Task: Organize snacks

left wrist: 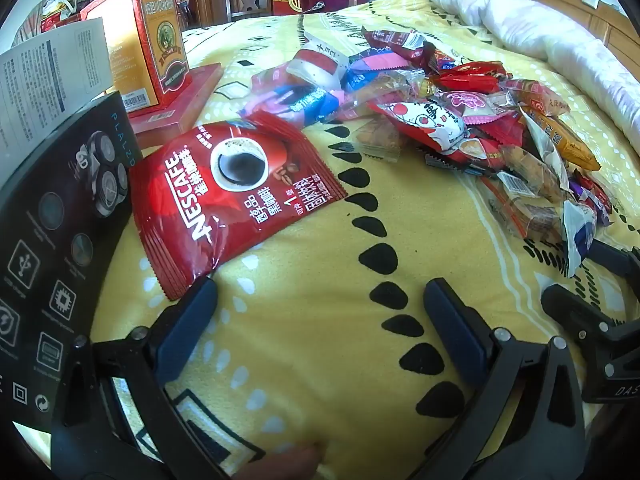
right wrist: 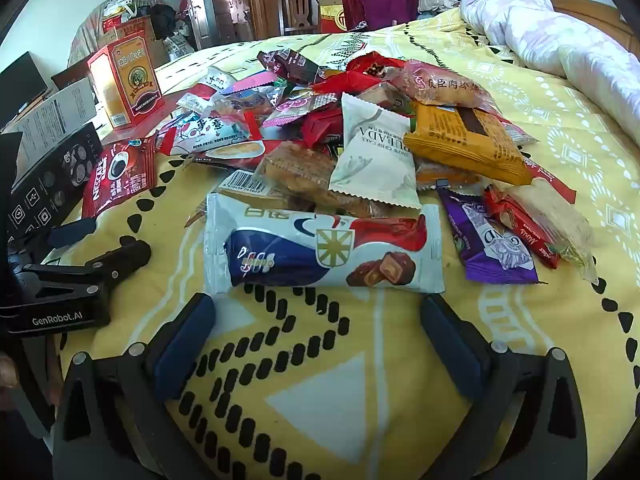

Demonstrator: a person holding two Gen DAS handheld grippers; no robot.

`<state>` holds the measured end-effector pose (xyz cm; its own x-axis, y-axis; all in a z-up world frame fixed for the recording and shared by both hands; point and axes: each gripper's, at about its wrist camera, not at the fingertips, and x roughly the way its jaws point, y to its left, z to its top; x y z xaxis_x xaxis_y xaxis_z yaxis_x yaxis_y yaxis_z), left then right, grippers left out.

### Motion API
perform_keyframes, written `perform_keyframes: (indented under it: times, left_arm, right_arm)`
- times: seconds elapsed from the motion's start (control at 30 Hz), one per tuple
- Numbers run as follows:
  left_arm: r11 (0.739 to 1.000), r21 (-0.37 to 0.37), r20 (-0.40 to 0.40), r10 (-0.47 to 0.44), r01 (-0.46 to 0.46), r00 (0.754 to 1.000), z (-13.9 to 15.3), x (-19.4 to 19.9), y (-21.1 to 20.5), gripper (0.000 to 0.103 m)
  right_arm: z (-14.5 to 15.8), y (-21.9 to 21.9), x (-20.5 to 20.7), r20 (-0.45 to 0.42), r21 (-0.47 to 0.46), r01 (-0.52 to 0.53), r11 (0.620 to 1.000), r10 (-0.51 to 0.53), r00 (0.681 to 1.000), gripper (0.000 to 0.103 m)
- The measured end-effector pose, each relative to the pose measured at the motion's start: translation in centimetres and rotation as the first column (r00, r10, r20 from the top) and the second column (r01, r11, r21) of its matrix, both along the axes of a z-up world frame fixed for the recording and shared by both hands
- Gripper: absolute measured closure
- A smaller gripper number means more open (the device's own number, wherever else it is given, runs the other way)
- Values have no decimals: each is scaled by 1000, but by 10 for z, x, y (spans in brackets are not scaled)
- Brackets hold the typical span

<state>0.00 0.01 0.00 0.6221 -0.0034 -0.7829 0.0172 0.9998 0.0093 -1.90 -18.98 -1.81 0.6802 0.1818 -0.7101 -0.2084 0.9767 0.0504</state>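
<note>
A heap of wrapped snacks lies on the yellow bedspread; it also shows in the right wrist view. A red Nescafe sachet lies apart at the left, just ahead of my open, empty left gripper. It also shows in the right wrist view. My right gripper is open and empty, just short of a white, blue and red chocolate bar wrapper. A white Pulada packet, an orange packet and a purple packet lie in the heap.
A red and yellow box stands on a flat red box at the left. A black shaver box and a white box stand beside them. A rolled white quilt lies at the right. The left gripper shows in the right wrist view.
</note>
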Motion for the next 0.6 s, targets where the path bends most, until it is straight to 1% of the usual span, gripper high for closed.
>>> perform_keyframes:
  times: [0.43,0.6]
  left_arm:
    - [1000,-1,0,0,0,1000,0,0,0,0]
    - [1000,-1,-1,0,0,1000,0,0,0,0]
  right_arm:
    - [0,5,0,-2,-5,1,1000,-1,1000,0]
    - [0,0,0,-1,2,0,1000,0,1000,0]
